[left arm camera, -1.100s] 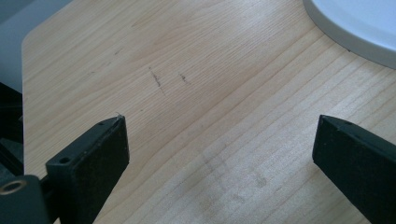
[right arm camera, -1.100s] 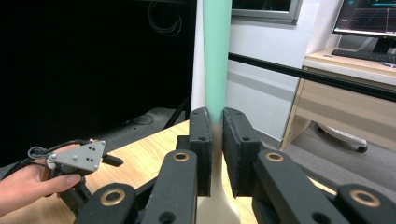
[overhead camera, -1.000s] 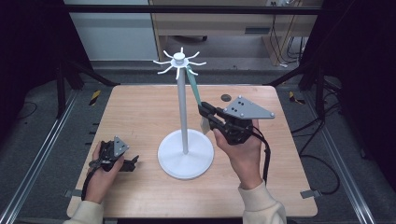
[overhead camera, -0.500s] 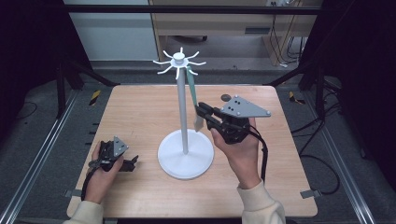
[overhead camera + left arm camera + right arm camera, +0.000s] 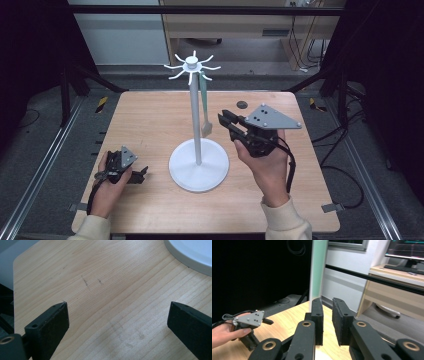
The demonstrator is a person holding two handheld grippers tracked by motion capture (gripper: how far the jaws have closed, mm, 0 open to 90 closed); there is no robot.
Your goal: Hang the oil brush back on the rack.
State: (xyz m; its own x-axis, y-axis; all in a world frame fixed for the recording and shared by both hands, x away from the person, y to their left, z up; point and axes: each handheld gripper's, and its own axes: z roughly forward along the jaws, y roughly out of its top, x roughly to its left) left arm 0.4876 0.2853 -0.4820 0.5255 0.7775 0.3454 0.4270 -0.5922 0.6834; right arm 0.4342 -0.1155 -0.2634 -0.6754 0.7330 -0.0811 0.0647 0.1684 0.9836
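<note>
just beyond the right gripper hangs the green spatula from the white stand; jaws have just been opening, slightly parted, gripping nothing.

A light wooden table with rounded corners carries a white hook stand's round white base near its middle, with a small dark round disc well behind that base.

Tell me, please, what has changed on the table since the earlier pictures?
The right gripper has drawn slightly back from the green utensil on the white stand; its jaws have just been opening a little, with nothing between them. The left gripper on the table and the stand stayed put.
</note>
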